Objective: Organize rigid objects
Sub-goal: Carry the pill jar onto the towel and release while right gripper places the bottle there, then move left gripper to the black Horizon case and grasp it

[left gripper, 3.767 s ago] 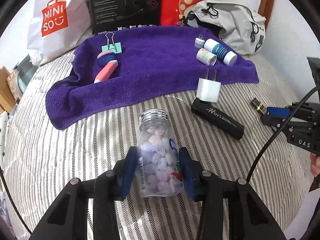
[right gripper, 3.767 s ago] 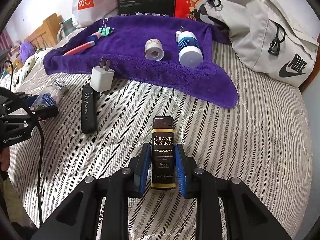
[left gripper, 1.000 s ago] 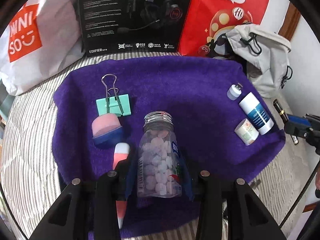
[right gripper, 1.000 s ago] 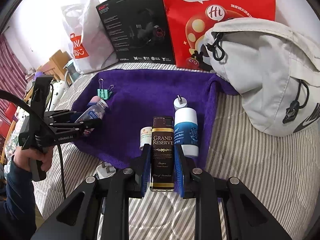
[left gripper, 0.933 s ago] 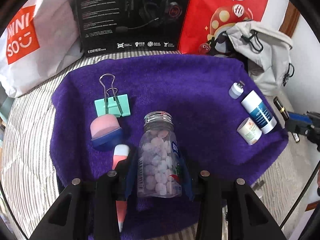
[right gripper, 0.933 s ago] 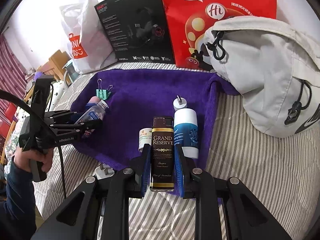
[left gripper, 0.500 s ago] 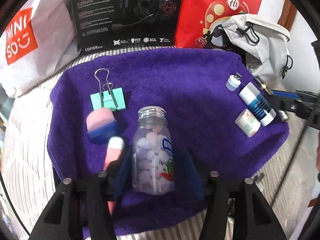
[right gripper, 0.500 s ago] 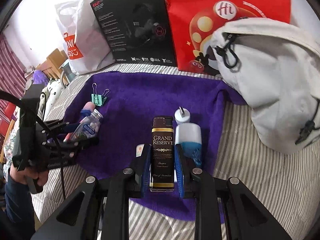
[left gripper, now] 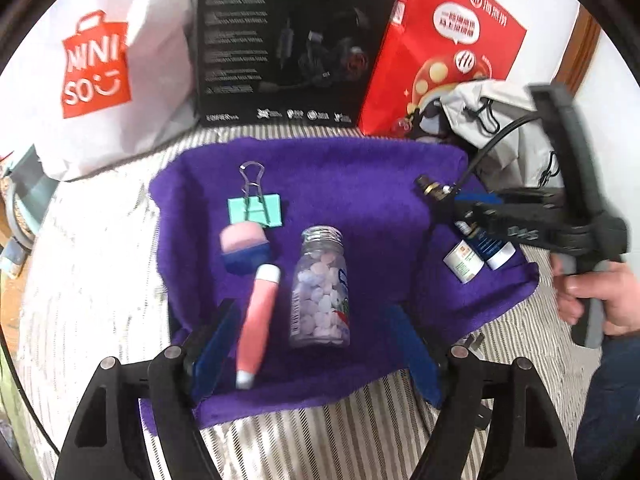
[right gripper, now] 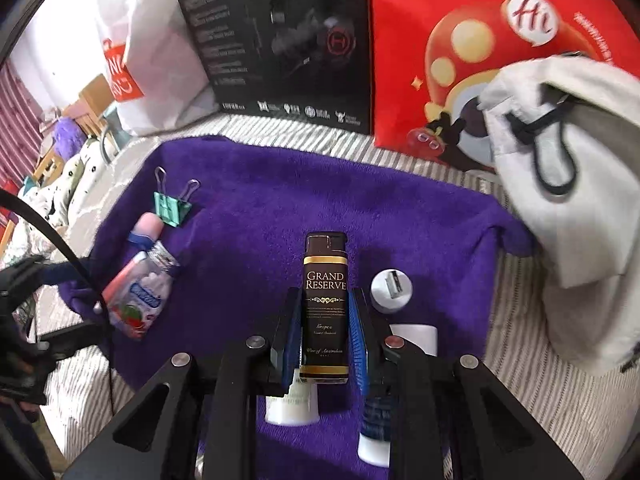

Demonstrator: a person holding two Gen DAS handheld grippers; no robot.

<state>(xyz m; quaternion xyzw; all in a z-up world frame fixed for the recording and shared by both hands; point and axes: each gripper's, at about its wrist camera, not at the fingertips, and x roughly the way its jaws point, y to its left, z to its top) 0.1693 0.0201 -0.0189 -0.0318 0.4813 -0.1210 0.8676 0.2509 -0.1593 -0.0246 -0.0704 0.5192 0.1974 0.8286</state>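
Observation:
A clear candy bottle point(left gripper: 321, 288) with a silver cap lies on the purple towel point(left gripper: 352, 184). My left gripper point(left gripper: 316, 352) stands open around it, blue pads well apart from its sides. A pink pen-shaped tube point(left gripper: 258, 312) lies between the left pad and the bottle. In the right wrist view my right gripper point(right gripper: 324, 340) is shut on a dark Grand Reserve bottle point(right gripper: 325, 304), held above the towel point(right gripper: 280, 208). Beneath it lie a small white jar point(right gripper: 292, 404), a blue-and-white tube point(right gripper: 376, 428) and a white round adapter point(right gripper: 391, 286). The candy bottle point(right gripper: 140, 300) shows at left.
A teal binder clip point(left gripper: 256, 210) and a pink-and-blue cap point(left gripper: 244, 250) lie on the towel's left part. A white shopping bag point(left gripper: 92, 68), a black box point(left gripper: 292, 40), a red bag point(left gripper: 448, 60) and a grey backpack point(right gripper: 572, 200) line the back. A hand point(left gripper: 600, 296) holds the right gripper.
My left gripper has opened and let go of the candy bottle, which now lies on the towel. My right gripper has moved forward over the towel with the dark bottle.

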